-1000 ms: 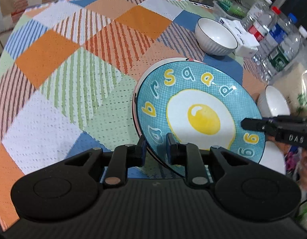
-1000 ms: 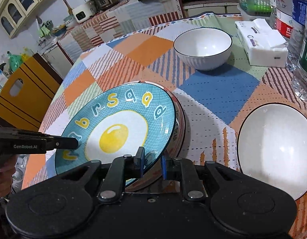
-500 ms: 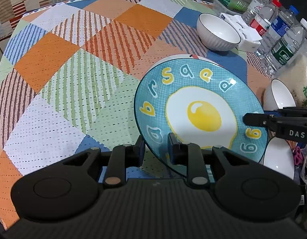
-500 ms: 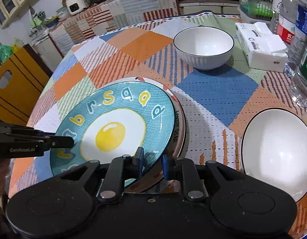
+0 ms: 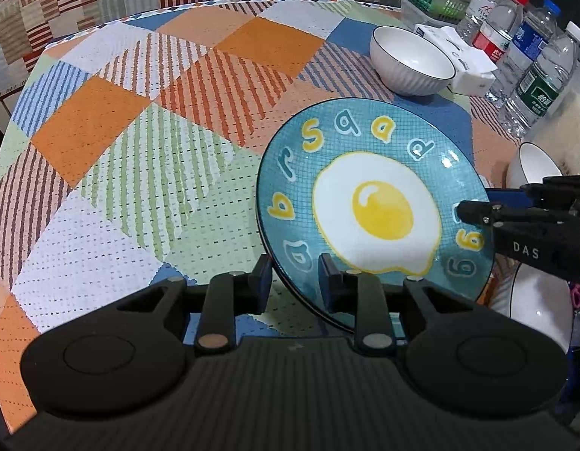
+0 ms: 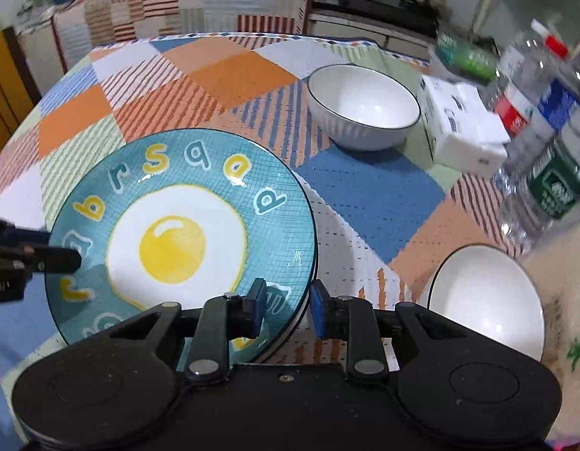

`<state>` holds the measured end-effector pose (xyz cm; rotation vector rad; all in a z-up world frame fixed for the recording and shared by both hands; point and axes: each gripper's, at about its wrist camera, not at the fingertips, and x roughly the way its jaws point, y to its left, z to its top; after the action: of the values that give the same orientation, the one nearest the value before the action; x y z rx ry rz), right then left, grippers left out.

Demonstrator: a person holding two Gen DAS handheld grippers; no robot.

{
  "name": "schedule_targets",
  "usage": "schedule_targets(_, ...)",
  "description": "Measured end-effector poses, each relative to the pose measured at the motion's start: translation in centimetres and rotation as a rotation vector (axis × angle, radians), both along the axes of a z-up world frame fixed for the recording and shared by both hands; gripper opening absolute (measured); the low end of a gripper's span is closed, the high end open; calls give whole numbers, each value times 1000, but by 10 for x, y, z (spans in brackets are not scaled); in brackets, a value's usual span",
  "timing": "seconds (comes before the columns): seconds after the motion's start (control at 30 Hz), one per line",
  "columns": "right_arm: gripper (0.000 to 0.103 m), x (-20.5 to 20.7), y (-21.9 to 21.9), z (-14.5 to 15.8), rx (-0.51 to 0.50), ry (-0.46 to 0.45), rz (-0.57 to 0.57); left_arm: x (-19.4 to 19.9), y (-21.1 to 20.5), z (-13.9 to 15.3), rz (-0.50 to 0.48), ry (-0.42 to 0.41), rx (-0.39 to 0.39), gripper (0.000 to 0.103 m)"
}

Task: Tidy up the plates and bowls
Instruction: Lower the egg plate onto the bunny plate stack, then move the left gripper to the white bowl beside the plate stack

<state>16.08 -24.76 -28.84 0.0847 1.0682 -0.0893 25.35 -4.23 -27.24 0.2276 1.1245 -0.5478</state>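
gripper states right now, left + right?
Left gripper: egg plate rim sits between its fingers; whether it is gripped cannot be told.
Right gripper: open, jaws just opening, plate rim loose between them.

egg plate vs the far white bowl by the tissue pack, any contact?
Apart. The right wrist view shows a plain strip of tablecloth between the rim of the egg plate and the far white bowl.

Right tool astride egg plate's rim, jaws just opening; white bowls beyond
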Motion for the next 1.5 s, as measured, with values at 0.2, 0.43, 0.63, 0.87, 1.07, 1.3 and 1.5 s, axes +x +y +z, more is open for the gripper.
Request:
schedule_targets(0.2,29,-10,-12,17,75,-59,-47,-4,1,19,2,-3,2,21)
schedule_targets(0.43,29,-38,-22,52,106,-120,-47,-31,-3,64,2,-56,-13,21)
schedule_targets(0.63,29,-61,-20,84,111,-157,25,-67,-8,92,-28,-99,65,22)
schedule_targets(0.87,29,-93,-13,121,126,-231,126,-99,-7,120,-56,-104,75,29)
schedule_targets(1.07,39,-126,-12,144,114,-280,185,-129,-10,139,-68,-99,59,40)
schedule_targets(1.3,69,-163,-24,152,91,-292,212,-167,-28,154,-73,-143,106,54)
schedule_targets(1.5,76,-194,-38,148,84,-304,228,-194,-47,156,-61,-183,144,67)
